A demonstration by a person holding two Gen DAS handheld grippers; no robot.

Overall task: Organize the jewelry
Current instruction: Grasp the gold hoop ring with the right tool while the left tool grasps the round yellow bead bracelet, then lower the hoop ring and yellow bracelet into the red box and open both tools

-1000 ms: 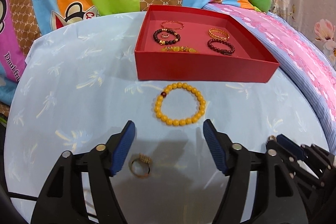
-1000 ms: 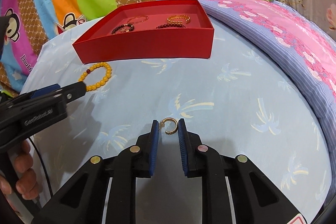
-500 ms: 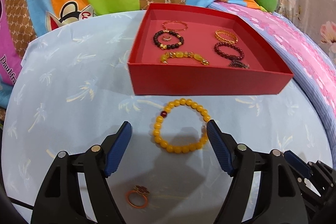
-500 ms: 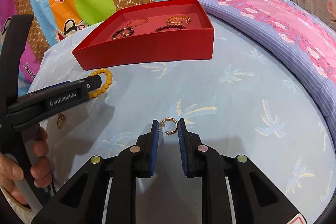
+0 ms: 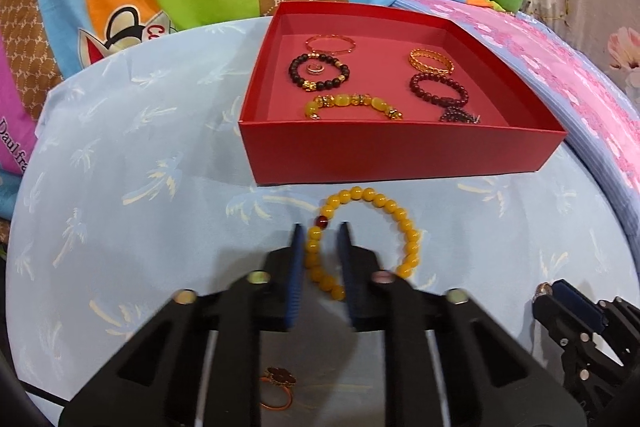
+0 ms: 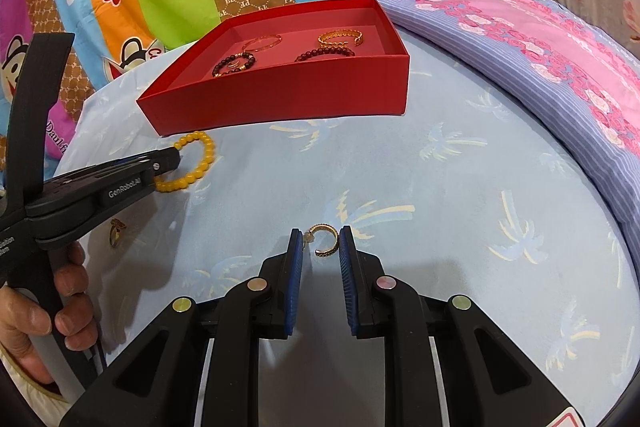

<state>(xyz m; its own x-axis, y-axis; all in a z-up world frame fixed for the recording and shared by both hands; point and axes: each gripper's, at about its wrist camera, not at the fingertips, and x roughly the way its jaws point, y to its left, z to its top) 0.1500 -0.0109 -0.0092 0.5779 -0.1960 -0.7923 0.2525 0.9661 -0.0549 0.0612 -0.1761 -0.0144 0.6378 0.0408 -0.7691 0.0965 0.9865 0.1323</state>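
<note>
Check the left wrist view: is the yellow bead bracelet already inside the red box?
No, the yellow bead bracelet lies on the blue cloth in front of the red box, with the left tool closing around its beads.

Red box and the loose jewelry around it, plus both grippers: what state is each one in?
Red box: lidless, holding bracelets.
Yellow bead bracelet: on the sheet, one side between the left fingers.
Left gripper: closing on it.
Gold open ring: clamped.
Right gripper: shut on it.
Flower ring: loose.
</note>
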